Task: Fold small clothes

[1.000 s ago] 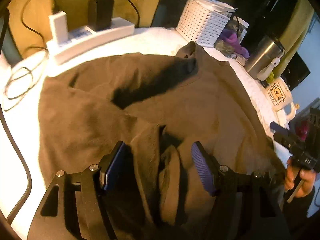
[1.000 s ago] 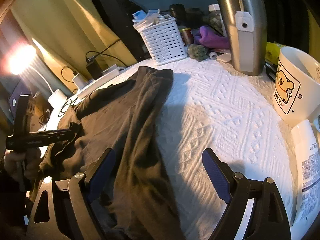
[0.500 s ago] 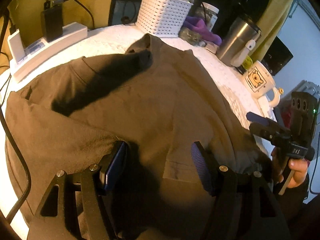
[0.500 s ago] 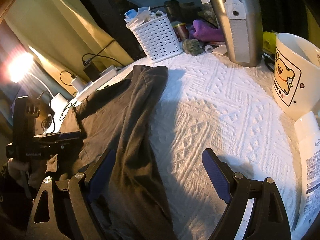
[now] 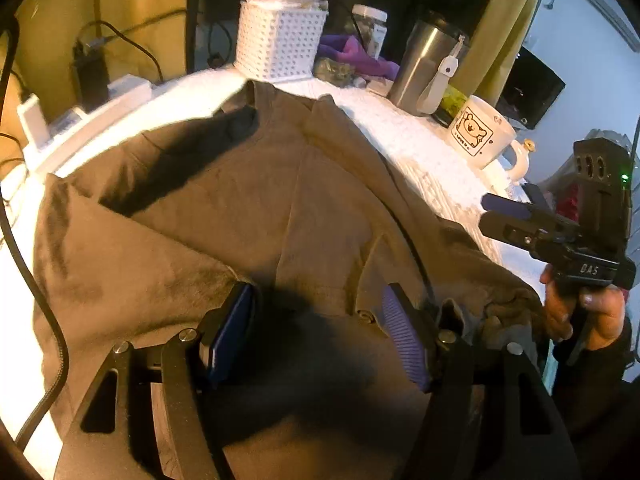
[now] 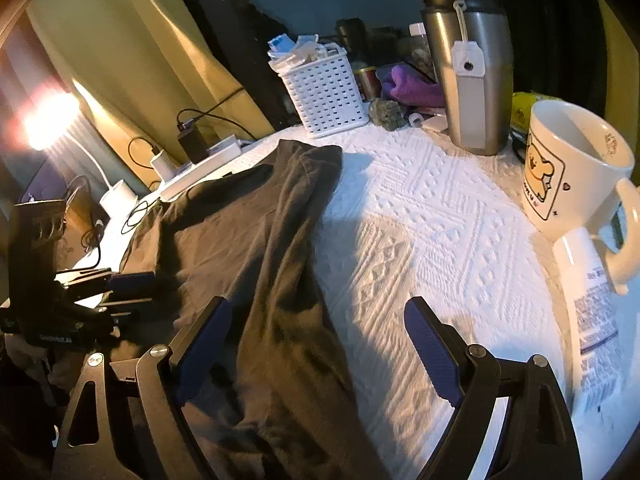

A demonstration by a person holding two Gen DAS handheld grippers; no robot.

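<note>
A brown garment [image 5: 260,208] lies spread on the white textured table cover [image 5: 420,160], its collar end toward the far basket. My left gripper [image 5: 318,332] hovers open over the garment's near hem, with cloth below the pads and nothing pinched. In the right wrist view the same garment [image 6: 256,224] looks dark and runs along the left half of the cover [image 6: 420,220]. My right gripper [image 6: 320,336] stands open over the garment's right edge, one pad above cloth, the other above bare cover. Each gripper shows in the other's view: the right gripper [image 5: 504,210] held by a hand, the left gripper [image 6: 128,284] at the garment's left side.
At the back stand a white perforated basket [image 5: 280,44], a steel tumbler [image 6: 472,92] and a purple cloth [image 6: 412,88]. A bear mug [image 6: 568,176] and a lotion bottle [image 6: 596,312] sit at the right edge. A power strip [image 5: 92,120] with chargers and cables lines the left.
The left wrist view has swung right across the garment; the raised fold once between its pads is gone and flatter cloth lies there. The right gripper shifted slightly; both stayed open.
</note>
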